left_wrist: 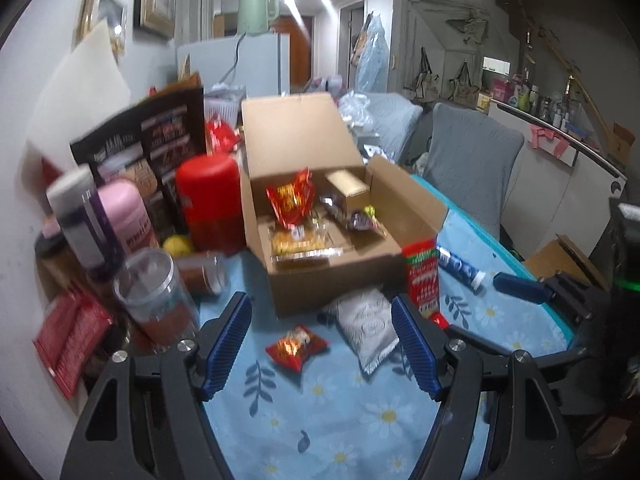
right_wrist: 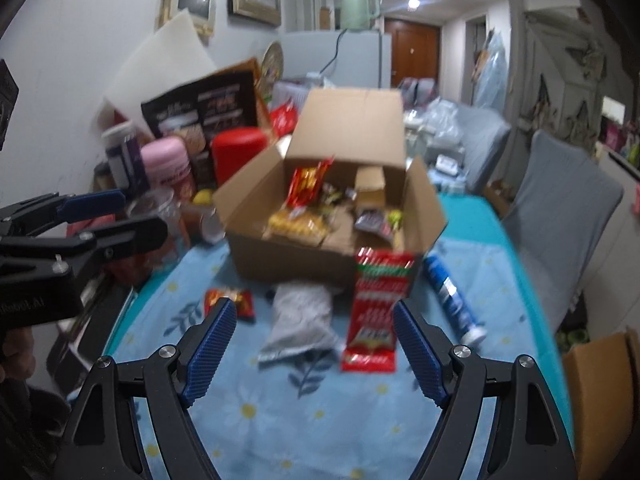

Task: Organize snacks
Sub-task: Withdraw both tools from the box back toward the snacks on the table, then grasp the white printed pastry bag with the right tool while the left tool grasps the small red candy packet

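Observation:
An open cardboard box (left_wrist: 332,276) (right_wrist: 280,252) sits on the blue flowered tablecloth and holds several snacks, among them a red foil bag (left_wrist: 290,200) and a yellow pack (left_wrist: 298,242). In front of it lie a small red packet (left_wrist: 296,346) (right_wrist: 232,300), a silver pouch (left_wrist: 366,328) (right_wrist: 302,320), a tall red and green pack (left_wrist: 422,276) (right_wrist: 378,308) and a blue tube (left_wrist: 460,270) (right_wrist: 452,296). My left gripper (left_wrist: 320,344) hangs open over the small red packet and the silver pouch. My right gripper (right_wrist: 314,344) hangs open over the silver pouch and the red pack. Neither holds anything.
Left of the box stand a red canister (left_wrist: 210,200), a pink jar (left_wrist: 126,212), a clear tumbler (left_wrist: 154,292) and a dark snack bag (left_wrist: 160,140). Grey cushioned chairs (left_wrist: 472,160) line the table's right side. The other gripper's blue fingers (right_wrist: 92,204) show at the left edge.

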`<state>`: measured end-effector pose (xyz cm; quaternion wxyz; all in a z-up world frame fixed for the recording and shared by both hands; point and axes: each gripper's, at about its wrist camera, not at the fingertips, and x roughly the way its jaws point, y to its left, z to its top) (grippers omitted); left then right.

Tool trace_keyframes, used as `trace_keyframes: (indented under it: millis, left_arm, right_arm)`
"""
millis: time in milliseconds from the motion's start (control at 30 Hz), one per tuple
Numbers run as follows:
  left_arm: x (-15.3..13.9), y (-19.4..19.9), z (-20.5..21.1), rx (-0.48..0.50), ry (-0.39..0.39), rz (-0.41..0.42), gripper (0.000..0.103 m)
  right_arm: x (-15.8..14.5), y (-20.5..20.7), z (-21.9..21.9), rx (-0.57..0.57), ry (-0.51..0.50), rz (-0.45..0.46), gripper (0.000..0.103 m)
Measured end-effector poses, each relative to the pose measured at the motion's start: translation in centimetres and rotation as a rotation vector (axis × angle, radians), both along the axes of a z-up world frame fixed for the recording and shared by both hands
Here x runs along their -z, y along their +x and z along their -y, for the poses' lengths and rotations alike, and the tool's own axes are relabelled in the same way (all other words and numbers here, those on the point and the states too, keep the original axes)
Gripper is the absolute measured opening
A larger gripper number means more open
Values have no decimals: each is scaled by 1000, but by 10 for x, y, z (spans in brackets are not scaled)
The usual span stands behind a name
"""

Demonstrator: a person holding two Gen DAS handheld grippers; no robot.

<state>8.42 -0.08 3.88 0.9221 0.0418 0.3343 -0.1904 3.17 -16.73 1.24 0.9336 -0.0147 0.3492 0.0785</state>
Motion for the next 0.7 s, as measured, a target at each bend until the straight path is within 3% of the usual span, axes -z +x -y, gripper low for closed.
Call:
trace_keyframes:
  millis: [700]
  left_arm:
    - [107,71,-20,21,-35,-252,72]
  right_arm:
    - [79,76,-14,-34,-1,-192,81]
